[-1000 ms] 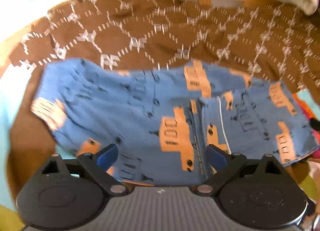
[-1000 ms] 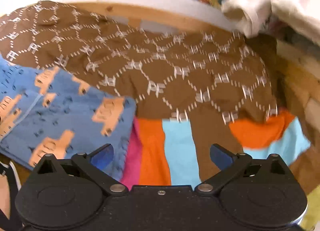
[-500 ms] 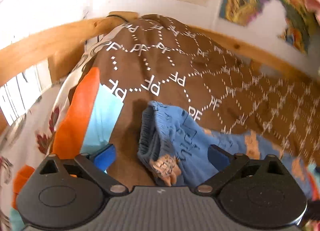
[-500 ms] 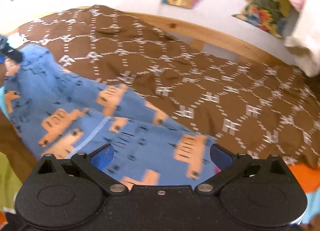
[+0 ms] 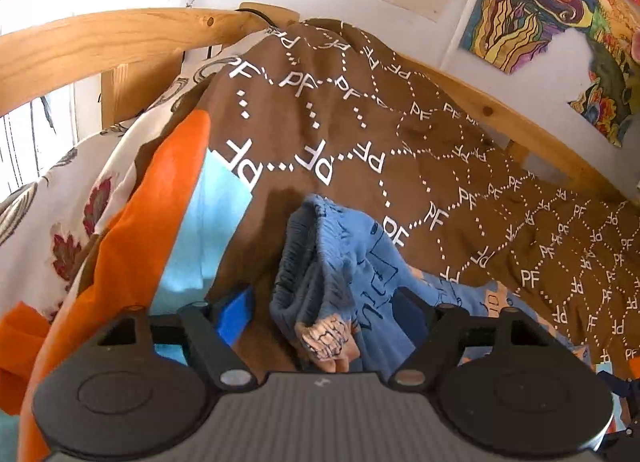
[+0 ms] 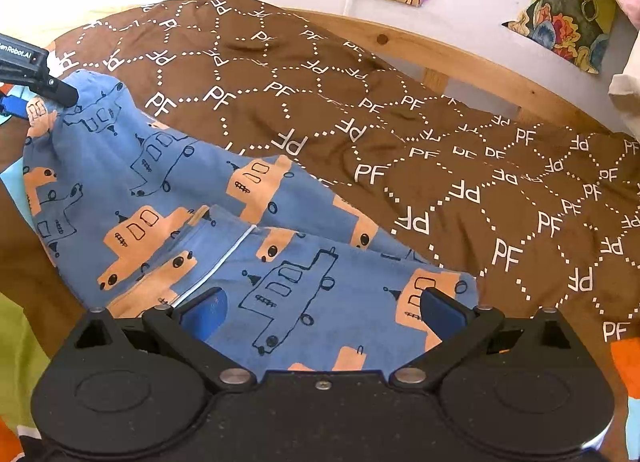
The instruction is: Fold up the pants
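Since a second ago both wrist views have swung across the bed, the left one from the spread blue pants to their bunched end. In the left wrist view the left hand-held gripper (image 5: 326, 312) has just been narrowing, its fingers still spread on either side of the bunched end of the blue truck-print pants (image 5: 332, 270), not pressing it, on the brown PF-print blanket (image 5: 320, 118). In the right wrist view the right hand-held gripper (image 6: 322, 308) stands spread over the pants (image 6: 192, 198), which lie flat on the blanket (image 6: 440, 150) by the wooden bed rail (image 6: 432, 50), the left hand-held gripper (image 6: 28, 70) at their far end.
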The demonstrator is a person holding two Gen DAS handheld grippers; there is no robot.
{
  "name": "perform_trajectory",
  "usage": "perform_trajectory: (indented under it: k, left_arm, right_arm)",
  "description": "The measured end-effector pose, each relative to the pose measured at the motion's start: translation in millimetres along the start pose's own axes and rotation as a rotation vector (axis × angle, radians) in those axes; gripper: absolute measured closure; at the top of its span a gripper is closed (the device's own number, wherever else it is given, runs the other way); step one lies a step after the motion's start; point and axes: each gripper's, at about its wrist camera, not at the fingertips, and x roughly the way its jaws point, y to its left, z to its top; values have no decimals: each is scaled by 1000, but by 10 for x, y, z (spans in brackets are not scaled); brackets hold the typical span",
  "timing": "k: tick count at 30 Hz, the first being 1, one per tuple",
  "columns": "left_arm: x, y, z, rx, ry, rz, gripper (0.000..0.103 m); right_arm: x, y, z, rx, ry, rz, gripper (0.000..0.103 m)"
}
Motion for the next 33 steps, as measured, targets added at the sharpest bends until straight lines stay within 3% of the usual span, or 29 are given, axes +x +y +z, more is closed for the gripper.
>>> perform_trajectory:
  k: [4, 8, 11, 13, 18, 27, 33]
  left_arm:
    - [-1, -90, -39, 42, -11, 40, 24]
    - [-25, -74, -52, 18, -19, 68, 48]
    - [-33, -41, -44, -11, -25, 76, 53]
    - [-20, -82, -53, 15, -29, 95, 56]
    - [15, -219, -98, 105, -31, 136, 78]
    - [-111, -484, -144, 229, -78, 166, 84]
    - [-349, -844, -116, 316, -103, 94, 85]
  right_arm:
    - [137, 57, -15, -20, 52, 24, 1]
    - [164, 93, -40, -10, 66, 37, 1]
    - [146, 112, -41, -22, 62, 36, 1]
    - [145, 114, -49, -28, 64, 40, 1]
    - [128, 102, -58, -29, 65, 42, 1]
    - [-212, -53, -69, -14, -6, -16, 1]
    - [-431, -223, -122, -14, -50, -58, 1]
